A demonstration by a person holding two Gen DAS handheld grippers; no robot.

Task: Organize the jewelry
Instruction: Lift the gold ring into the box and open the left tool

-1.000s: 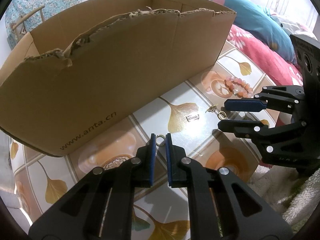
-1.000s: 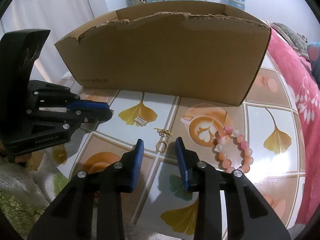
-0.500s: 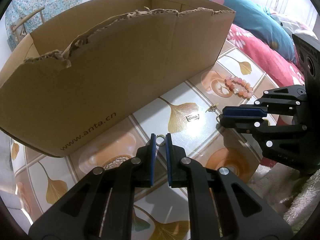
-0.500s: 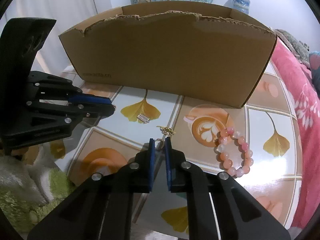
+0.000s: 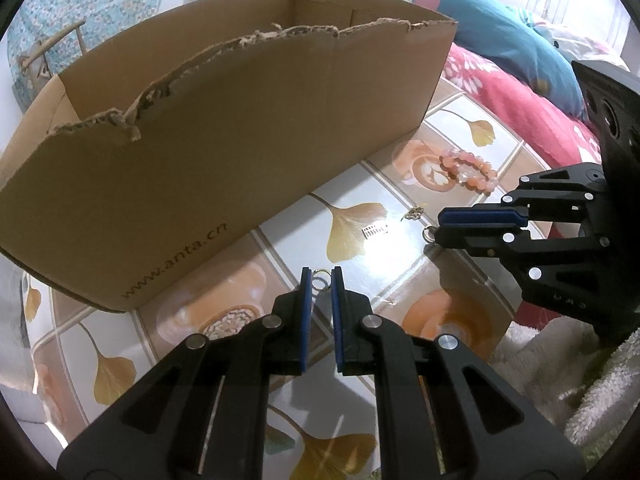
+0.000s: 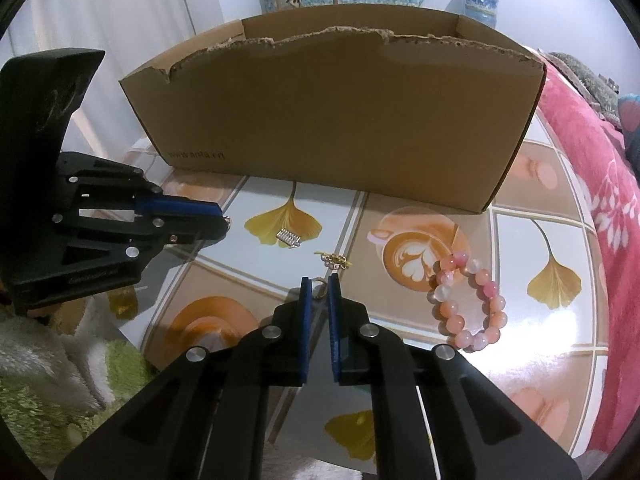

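In the left wrist view, the left gripper [image 5: 319, 280] is seen clamped on a small gold ring [image 5: 319, 281], which is pinched between the tips of its blue pads just above the tiled tabletop [image 5: 400, 268]. A torn cardboard box [image 5: 240, 140] printed with a web address is stood behind it on the table. To the right, the right gripper [image 5: 438, 226] is seen from the side, its jaws drawn nearly together on a second small ring [image 5: 429, 235] that protrudes from its tips. A small silver comb-like charm [image 5: 375, 231] and a gold clasp piece [image 5: 414, 213] are laid on the table between the two grippers, and a pink beaded bracelet [image 5: 468, 172] is laid further back, near the box's right end. A red patterned bedcover [image 5: 520, 104] is visible beyond the table. In the right wrist view, the right gripper [image 6: 319, 282] is shown with its jaws having just been closing; the ring [image 6: 318, 281] is gripped between the pad tips. The gold clasp piece [image 6: 335, 261] is laid just beyond those tips, the silver charm [image 6: 289, 238] further left on a painted ginkgo leaf, and the bracelet [image 6: 468, 300] to the right, well apart from the gripper. The left gripper [image 6: 222, 222] is seen at the left edge, clenched, with its ring [image 6: 228, 222] barely visible at the tips. The box [image 6: 332, 120] is stood across the back.
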